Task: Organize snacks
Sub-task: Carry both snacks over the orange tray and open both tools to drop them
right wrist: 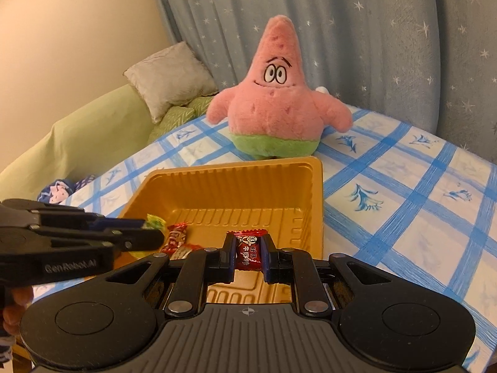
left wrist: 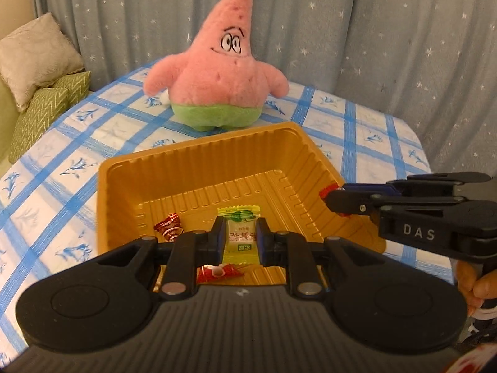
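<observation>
A gold plastic tray (left wrist: 198,152) sits on the blue-checked tablecloth. My left gripper (left wrist: 240,221) hovers over the tray's near side, shut on a green-and-white wrapped candy (left wrist: 239,214). Two red wrapped candies (left wrist: 169,227) (left wrist: 220,272) lie on the tray floor below it. From the right, my right gripper (left wrist: 329,197) reaches over the tray's right rim. In the right wrist view the right gripper (right wrist: 248,239) is shut on a red wrapped candy (right wrist: 247,253) above the tray (right wrist: 236,166). The left gripper (right wrist: 158,233) comes in from the left with the green candy (right wrist: 154,221).
A pink star plush (left wrist: 217,71) (right wrist: 276,108) stands right behind the tray. Pillows (left wrist: 34,56) and a green sofa (right wrist: 77,136) lie beyond the table's left edge, a starred curtain (left wrist: 372,31) behind. A small blue-haired doll (right wrist: 56,192) lies at the table's left edge.
</observation>
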Tool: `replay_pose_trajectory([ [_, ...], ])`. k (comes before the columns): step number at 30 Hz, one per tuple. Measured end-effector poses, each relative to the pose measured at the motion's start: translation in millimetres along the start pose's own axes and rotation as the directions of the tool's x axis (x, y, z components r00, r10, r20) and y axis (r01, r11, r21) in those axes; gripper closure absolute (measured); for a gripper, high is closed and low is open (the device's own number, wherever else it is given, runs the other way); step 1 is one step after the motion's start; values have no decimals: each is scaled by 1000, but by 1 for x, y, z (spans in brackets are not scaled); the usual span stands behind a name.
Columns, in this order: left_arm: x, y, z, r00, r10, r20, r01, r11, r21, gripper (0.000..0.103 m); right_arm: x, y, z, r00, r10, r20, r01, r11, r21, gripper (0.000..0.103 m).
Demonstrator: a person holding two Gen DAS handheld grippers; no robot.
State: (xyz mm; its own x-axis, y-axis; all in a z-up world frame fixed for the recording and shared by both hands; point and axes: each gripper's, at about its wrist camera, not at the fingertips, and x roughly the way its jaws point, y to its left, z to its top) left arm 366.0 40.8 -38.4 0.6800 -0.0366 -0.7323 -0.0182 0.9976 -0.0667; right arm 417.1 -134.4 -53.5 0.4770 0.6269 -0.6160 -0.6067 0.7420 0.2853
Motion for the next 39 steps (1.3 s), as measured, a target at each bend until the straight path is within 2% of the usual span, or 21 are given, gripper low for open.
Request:
replay_pose_trajectory([
  [14,36,-2,8,999,20,-41,-18,999,42,85,23,-14,8,1000,-27,-14,27,999,32,86],
  [22,47,0,7,998,23,-67,-21,999,30,84,25,-15,8,999,-34,-17,35,999,40,86],
  [39,17,24,2,999,24,-48,-27,998,-62,85,18,-17,10,999,-33,-8,33,998,47,86],
])
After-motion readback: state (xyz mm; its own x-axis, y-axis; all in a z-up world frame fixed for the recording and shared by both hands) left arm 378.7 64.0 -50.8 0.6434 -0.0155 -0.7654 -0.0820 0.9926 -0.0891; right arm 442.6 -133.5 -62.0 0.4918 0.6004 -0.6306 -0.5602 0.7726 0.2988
